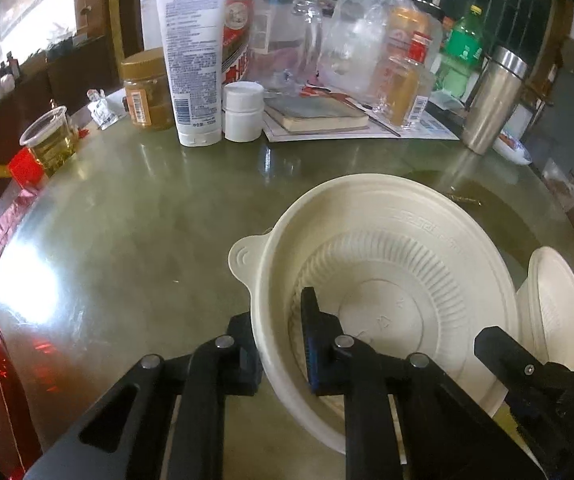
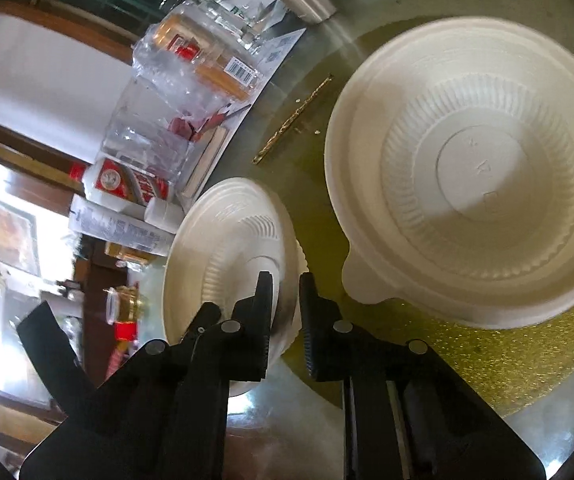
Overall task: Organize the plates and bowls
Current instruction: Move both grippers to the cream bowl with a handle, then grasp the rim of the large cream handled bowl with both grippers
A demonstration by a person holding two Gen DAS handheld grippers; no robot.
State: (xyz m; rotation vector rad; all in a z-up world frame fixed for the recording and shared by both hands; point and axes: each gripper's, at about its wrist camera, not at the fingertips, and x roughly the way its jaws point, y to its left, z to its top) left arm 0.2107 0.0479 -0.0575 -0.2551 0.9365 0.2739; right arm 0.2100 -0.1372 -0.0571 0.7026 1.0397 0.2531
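Left gripper (image 1: pixel 283 344) fingers clamped on the near wall of a cream bowl (image 1: pixel 399 256), one finger inside, one outside. That bowl sits on the glass counter (image 1: pixel 135 216), empty, tab handle pointing left. A second cream bowl (image 1: pixel 559 304) at far right of the left view, tipped on edge.

Right gripper (image 2: pixel 285 328) fingers clamped on the rim of that tilted bowl (image 2: pixel 227 248), wall between the pads. In the right view, the bigger-looking bowl (image 2: pixel 471 184) lies flat just beside it, apart from it, empty.

Clutter along the back of the counter: white tube (image 1: pixel 195 60) standing cap-down, brown jar (image 1: pixel 147 88) with gold lid, small white pill bottle (image 1: pixel 243 110), a book (image 1: pixel 319 114) lying on papers, clear plastic containers (image 1: pixel 287 36), amber jar with red cap (image 1: pixel 407 84), green bottle (image 1: pixel 463 44), steel tumbler (image 1: pixel 495 100). Plastic cup (image 1: pixel 49 140) holding yellowish liquid at the left edge. Thin gold stick (image 2: pixel 295 120) lying on the counter past the bowls. Nothing lies between the two bowls.
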